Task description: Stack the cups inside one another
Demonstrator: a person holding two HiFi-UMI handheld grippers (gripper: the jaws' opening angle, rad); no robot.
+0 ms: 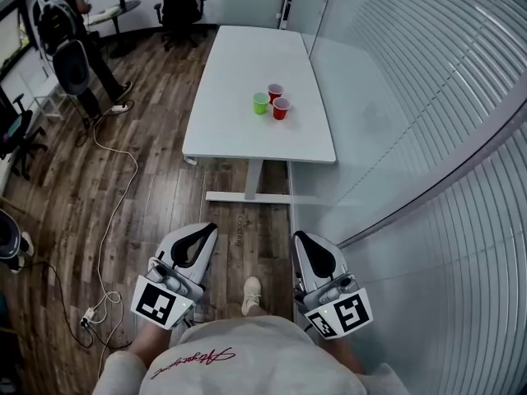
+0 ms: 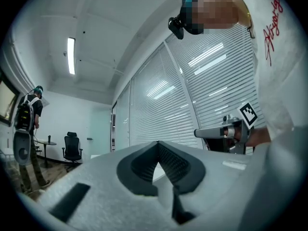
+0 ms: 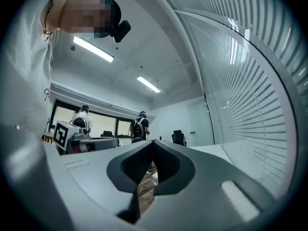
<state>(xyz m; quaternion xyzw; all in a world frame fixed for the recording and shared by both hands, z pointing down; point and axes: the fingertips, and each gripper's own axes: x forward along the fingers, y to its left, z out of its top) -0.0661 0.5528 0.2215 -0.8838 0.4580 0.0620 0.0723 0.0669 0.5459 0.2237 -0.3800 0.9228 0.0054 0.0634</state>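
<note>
Three cups stand close together on the white table (image 1: 239, 134) far ahead in the head view: a green cup (image 1: 261, 103), a red cup (image 1: 275, 92) behind it and another red cup (image 1: 282, 108) to its right. My left gripper (image 1: 203, 232) and right gripper (image 1: 301, 240) hang over the wooden floor, well short of the table's near edge. Both are shut with nothing between the jaws. In the left gripper view the left gripper (image 2: 157, 144) points at the blinds; the right gripper (image 3: 153, 143) aims toward the room in its own view.
A glass wall with blinds (image 1: 428, 122) runs along the right side. A cable (image 1: 107, 220) snakes over the floor at left. A person (image 1: 78, 31) stands at far left near office chairs (image 1: 179, 2). My shoe (image 1: 251, 293) shows between the grippers.
</note>
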